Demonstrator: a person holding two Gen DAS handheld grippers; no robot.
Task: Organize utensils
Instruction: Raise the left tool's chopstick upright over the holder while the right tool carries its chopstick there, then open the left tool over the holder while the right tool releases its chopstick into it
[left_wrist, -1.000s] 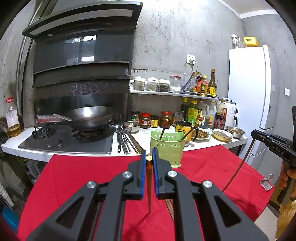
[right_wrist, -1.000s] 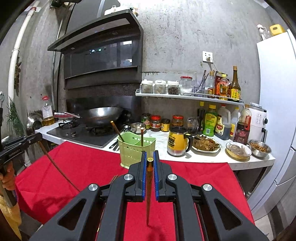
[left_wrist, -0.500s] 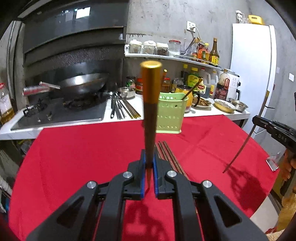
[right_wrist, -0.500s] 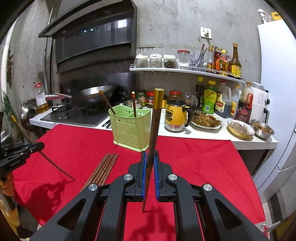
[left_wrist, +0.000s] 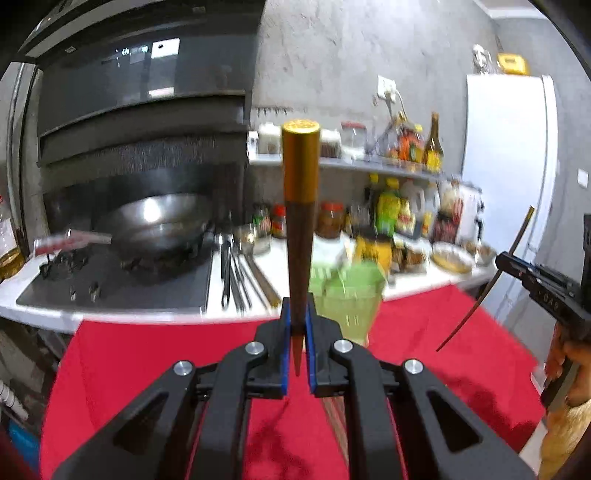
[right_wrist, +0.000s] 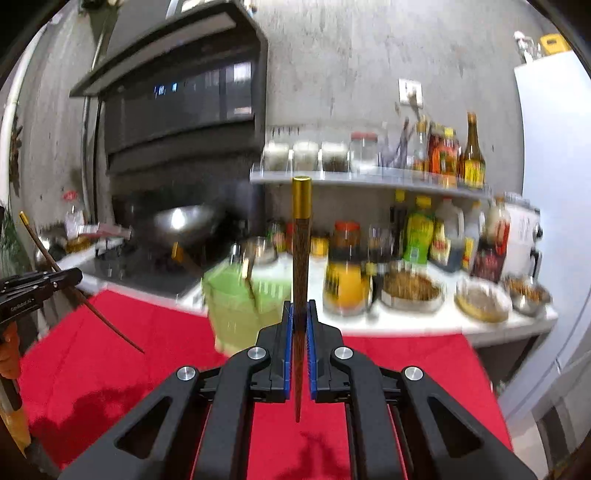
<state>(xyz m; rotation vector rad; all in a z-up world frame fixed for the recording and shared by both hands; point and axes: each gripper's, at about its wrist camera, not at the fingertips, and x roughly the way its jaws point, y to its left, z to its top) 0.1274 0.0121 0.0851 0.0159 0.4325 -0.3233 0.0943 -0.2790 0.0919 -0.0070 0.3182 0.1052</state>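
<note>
Transfer step: over the red-clothed desk (left_wrist: 147, 354), nearing the green utensil holder (right_wrist: 240, 306), left gripper (left_wrist: 297, 332) and right gripper (right_wrist: 300, 328) fingers are each clamping one upright gold-capped chopstick (left_wrist: 300, 229); next, tip-first lowering into a compartment.

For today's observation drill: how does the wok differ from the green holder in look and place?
The wok is grey metal, wide and shallow; the green holder is pale plastic, tall and boxy. The wok sits on the stove; the holder stands on the red cloth. Both are open-topped.
</note>
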